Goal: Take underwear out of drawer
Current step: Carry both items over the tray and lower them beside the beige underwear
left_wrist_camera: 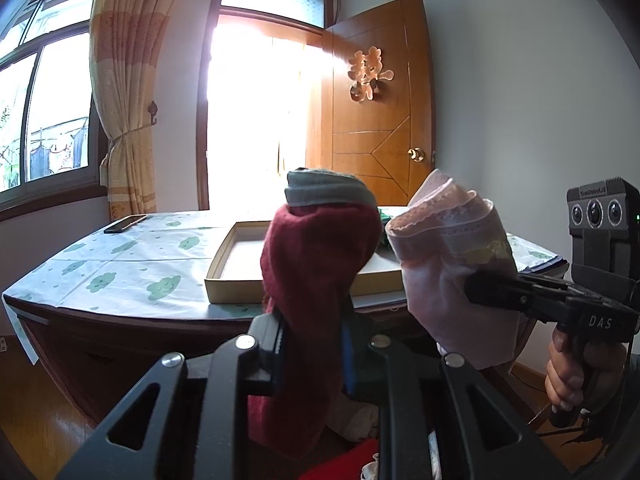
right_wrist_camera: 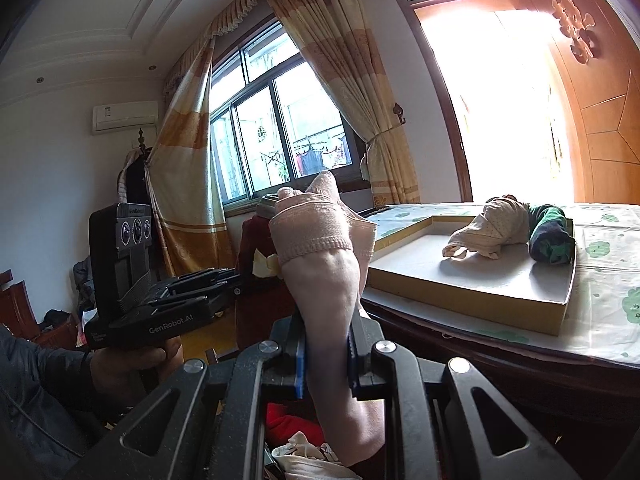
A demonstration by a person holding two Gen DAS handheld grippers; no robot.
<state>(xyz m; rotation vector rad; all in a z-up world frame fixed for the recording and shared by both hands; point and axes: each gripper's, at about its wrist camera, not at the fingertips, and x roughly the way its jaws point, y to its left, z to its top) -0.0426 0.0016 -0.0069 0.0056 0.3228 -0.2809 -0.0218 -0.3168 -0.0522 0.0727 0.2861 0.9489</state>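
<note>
My left gripper is shut on dark red underwear with a grey waistband, held upright in front of the table. In the right wrist view that red piece shows behind the left gripper. My right gripper is shut on pale pink underwear with a lace band; it also shows at right in the left wrist view, the pink piece gripped by the right gripper. Below both grippers lie more clothes, red and white; the drawer itself is hidden.
A table with a cloud-print cover holds a shallow cardboard tray. In the tray lie a cream bundle and a green-and-navy roll. A phone rests at the table's far left corner. An open wooden door stands behind.
</note>
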